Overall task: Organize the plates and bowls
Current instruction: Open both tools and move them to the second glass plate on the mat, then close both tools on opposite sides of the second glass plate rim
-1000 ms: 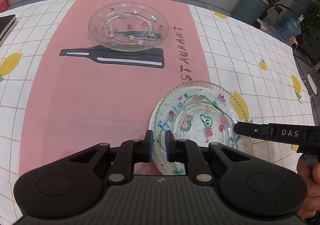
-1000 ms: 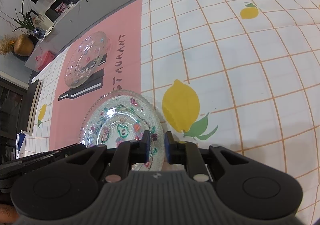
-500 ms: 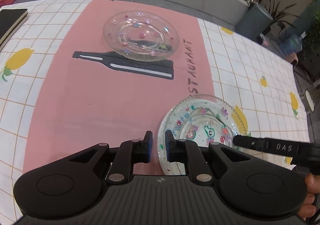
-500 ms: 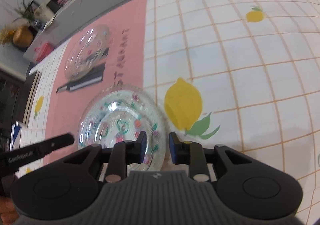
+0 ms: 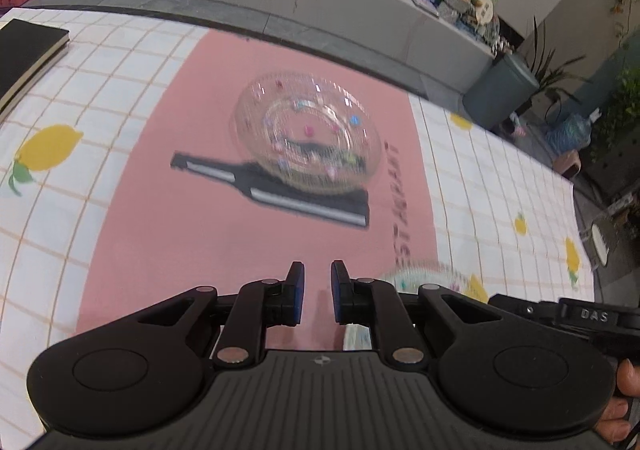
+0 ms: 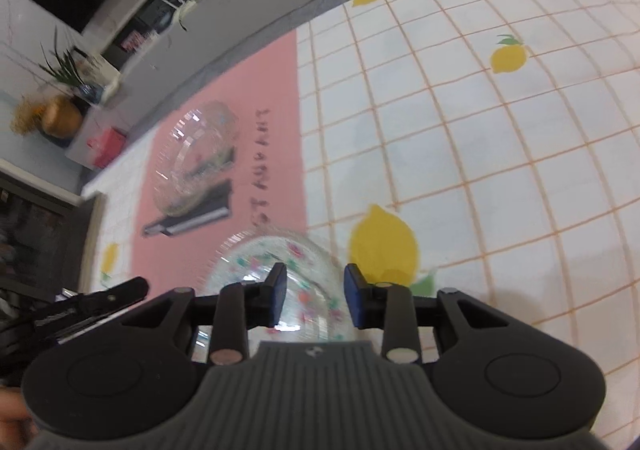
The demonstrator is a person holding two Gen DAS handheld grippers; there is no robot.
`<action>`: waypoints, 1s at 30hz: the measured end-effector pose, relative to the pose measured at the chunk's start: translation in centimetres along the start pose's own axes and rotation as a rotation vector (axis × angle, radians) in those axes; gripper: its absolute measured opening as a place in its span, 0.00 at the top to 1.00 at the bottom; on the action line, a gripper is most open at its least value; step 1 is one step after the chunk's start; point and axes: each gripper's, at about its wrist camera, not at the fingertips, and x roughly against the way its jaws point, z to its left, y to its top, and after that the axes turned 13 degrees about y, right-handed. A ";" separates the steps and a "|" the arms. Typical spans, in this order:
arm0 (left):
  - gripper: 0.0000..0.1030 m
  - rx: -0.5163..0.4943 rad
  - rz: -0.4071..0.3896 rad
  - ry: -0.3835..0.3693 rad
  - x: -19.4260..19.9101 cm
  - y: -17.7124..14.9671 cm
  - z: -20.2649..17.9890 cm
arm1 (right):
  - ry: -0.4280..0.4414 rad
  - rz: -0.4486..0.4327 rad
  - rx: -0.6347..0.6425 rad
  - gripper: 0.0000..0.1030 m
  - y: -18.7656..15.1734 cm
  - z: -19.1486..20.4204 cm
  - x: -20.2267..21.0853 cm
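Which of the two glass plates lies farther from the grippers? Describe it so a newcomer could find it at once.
Find the pink band down the middle of the lemon-print tablecloth. On it is a printed black bottle, and the far glass plate lies over its wide end. The near glass plate straddles the pink edge by a printed lemon.

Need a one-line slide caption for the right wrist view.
Right gripper opening above the near glass plate on the lemon-print tablecloth.
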 end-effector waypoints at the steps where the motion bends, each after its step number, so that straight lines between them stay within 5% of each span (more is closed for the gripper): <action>1: 0.84 0.007 -0.012 -0.005 0.0 0.5 0.3 | 0.048 -0.010 -0.030 0.68 0.3 -0.1 0.0; 6: 0.81 0.078 -0.031 -0.030 -1.2 2.4 2.1 | 0.158 -0.076 -0.125 0.65 1.3 -0.3 -0.8; 13: 0.81 0.248 -0.003 -0.120 -4.3 4.3 5.4 | 0.125 -0.111 -0.111 0.65 2.9 0.6 -4.0; 30: 0.70 0.379 0.017 -0.146 -9.1 5.2 5.7 | 0.121 -0.084 -0.108 0.66 4.5 1.5 -11.7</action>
